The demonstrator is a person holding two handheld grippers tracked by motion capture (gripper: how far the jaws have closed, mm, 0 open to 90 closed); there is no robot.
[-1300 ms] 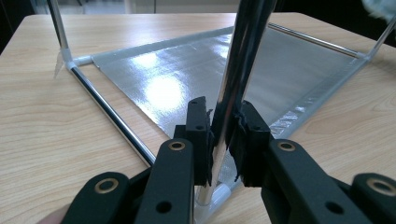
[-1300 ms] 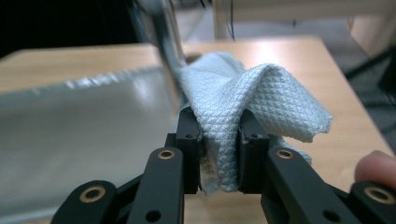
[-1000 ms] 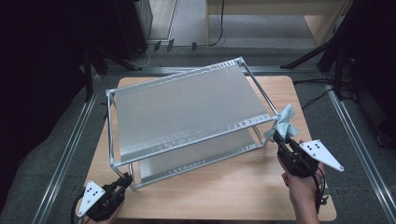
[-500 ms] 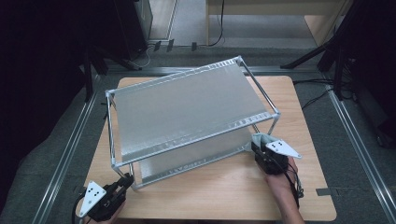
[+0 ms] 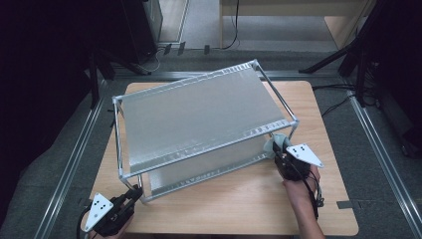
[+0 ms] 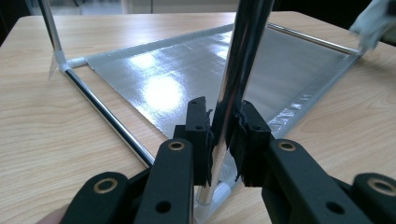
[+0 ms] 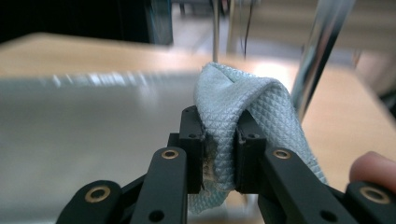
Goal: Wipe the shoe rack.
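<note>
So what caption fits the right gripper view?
Right gripper pinching a pale blue cloth beside the shiny rack's upright pole.

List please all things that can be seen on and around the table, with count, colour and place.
rack: one, silver, two shelves, middle of the table
post: one, chrome, near left corner of the rack
cloth: one, pale blue, at the rack's near right corner
table: one, light wood, centre
cables: few, black, floor at right
left claw: one, black, shut on the post
right claw: one, black, shut on the cloth
</note>
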